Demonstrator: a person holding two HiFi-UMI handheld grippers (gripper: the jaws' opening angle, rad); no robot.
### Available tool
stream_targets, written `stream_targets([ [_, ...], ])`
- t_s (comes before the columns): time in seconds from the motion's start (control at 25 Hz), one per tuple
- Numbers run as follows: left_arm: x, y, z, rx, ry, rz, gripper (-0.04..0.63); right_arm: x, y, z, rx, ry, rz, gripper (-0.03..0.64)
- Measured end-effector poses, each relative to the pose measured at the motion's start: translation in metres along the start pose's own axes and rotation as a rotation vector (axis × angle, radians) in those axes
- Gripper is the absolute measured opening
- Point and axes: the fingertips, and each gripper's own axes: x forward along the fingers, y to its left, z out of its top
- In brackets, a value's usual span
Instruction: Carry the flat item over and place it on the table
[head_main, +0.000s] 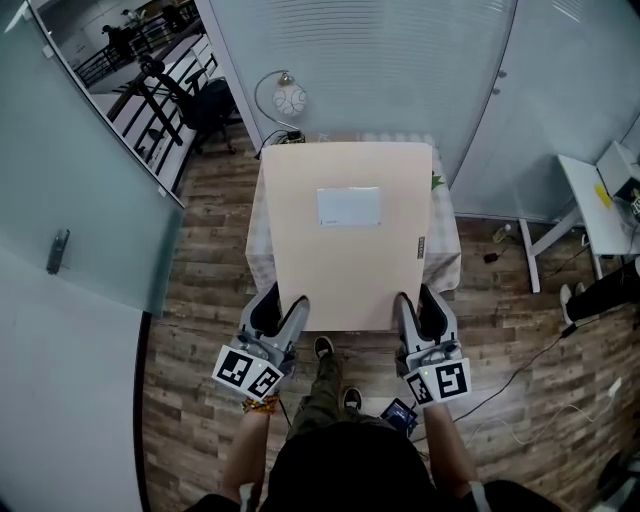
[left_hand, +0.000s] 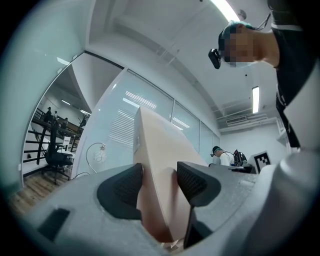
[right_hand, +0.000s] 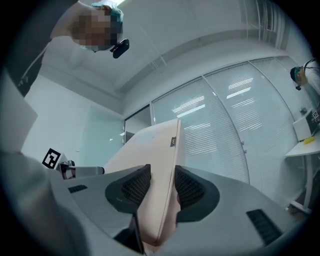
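Observation:
A flat beige box with a white label is held level between both grippers, above a small table draped in a pale cloth. My left gripper is shut on the box's near left corner and my right gripper on its near right corner. In the left gripper view the box edge runs up between the dark pads of the gripper. In the right gripper view the thin box is pinched in the gripper. The box hides most of the tabletop.
Frosted glass walls stand behind and to the left. A round globe lamp sits on the floor beyond the table, with a black chair further left. A white desk stands at the right. Cables trail over the wooden floor.

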Motion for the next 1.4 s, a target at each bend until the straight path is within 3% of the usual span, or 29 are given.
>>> stream_targets([
  [0.64, 0.141, 0.131, -0.003, -0.081, -0.031, -0.068, 0.225, 0.164, -0.058, -0.022, -0.023, 0.031, -0.113, 0.138],
  [0.88, 0.191, 0.156, -0.004, -0.107, -0.026, -0.100, 0.225, 0.202, -0.088, -0.023, -0.019, 0.015, -0.142, 0.138],
  [1.4, 0.261, 0.189, 0.002, -0.053, -0.040, 0.023, 0.225, 0.280, -0.149, -0.035, 0.070, 0.019, -0.027, 0.138],
])
